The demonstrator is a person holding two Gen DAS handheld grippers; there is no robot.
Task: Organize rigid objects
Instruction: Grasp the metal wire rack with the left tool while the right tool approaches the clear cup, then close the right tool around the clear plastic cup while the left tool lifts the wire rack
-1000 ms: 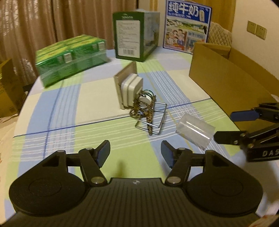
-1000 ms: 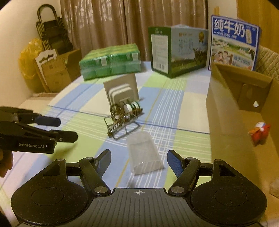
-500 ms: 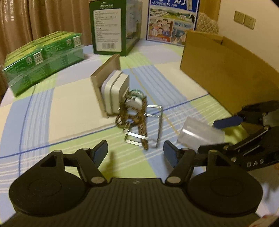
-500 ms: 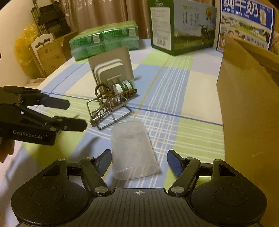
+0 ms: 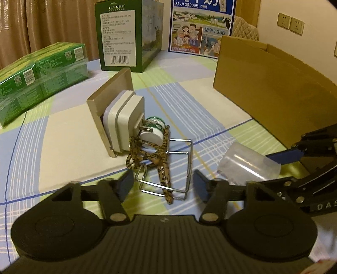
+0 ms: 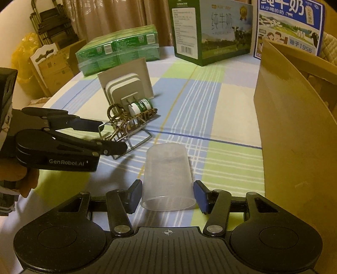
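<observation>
**Right wrist view: clear cup between spread fingers**

Right wrist view shows the clear plastic cup [image 6: 167,178] lying on its side on the checked tablecloth [image 6: 221,109], its rim between the spread-apart right gripper [image 6: 167,197], unclamped. Beside it, the left gripper [image 5: 163,185] gapes empty over the wire rack [image 5: 168,168]. A cardboard box [image 6: 294,137] stands right.

home | curtains [image 6: 118,19] | checked tablecloth [image 5: 63,126] | milk cartons [image 6: 210,29]

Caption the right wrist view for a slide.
Open right gripper straddles a clear plastic cup lying beside the cardboard box.
</observation>
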